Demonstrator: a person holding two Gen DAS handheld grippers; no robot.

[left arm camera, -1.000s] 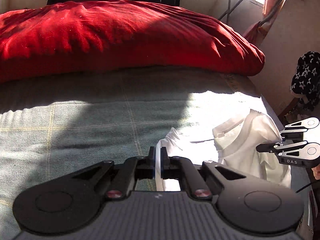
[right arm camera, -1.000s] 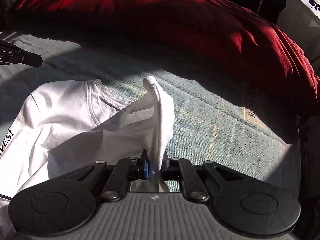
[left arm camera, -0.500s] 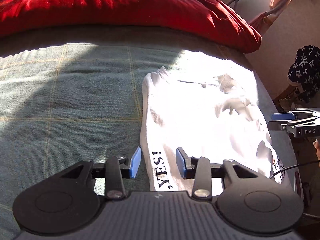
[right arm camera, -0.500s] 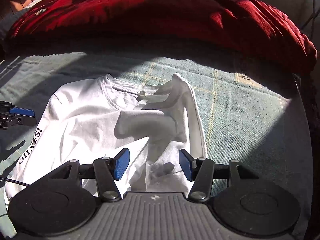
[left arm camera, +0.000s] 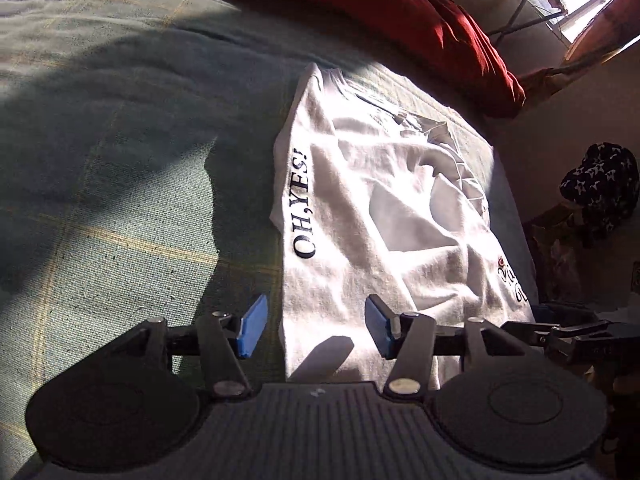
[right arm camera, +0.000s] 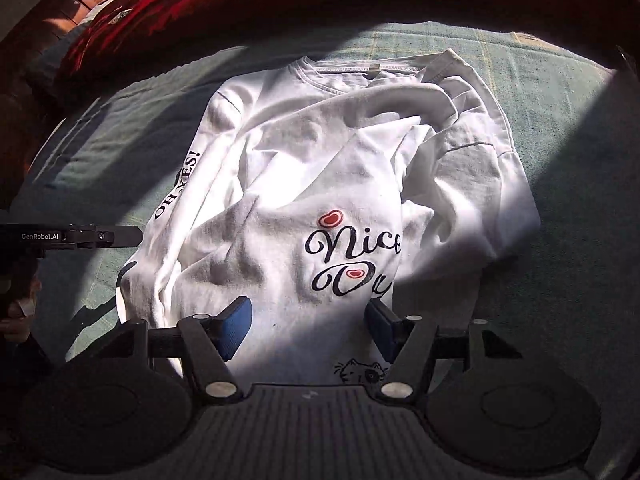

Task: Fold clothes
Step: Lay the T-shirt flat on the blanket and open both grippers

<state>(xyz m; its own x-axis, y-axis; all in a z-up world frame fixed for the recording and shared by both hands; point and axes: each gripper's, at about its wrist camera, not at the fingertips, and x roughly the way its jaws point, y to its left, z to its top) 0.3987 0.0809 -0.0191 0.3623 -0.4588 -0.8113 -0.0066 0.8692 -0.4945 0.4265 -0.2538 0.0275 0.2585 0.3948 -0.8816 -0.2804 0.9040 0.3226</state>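
My left claw (left arm camera: pixel 314 326) stands with its blue pads wide apart and nothing between them, above the near left edge of the white T-shirt (right arm camera: pixel 340 168). My right claw (right arm camera: pixel 308 328) is likewise spread and empty, its pads framing the shirt's lower front just below the printed script "Nice" (right arm camera: pixel 354 242).

The T-shirt lies on the green checked bedspread (left arm camera: pixel 120 200), collar toward the red duvet (left arm camera: pixel 420 20) at the far end of the bed. Its right-hand side is folded inward over the chest, leaving rumpled layers there. The sleeve on the other side runs along the body and shows the lettering "OH, YES!" (left arm camera: pixel 302 206). A small cat drawing (right arm camera: pixel 360 372) appears near the hem, partly hidden by my right claw's body.

Strong sunlight falls across the shirt; the bedspread around it is in part shadow. In the right wrist view, my left claw enters from the left edge, beside the lettered sleeve. In the left wrist view, a dark star-patterned garment (left arm camera: pixel 600 184) sits beyond the bed's far side, near the wall.
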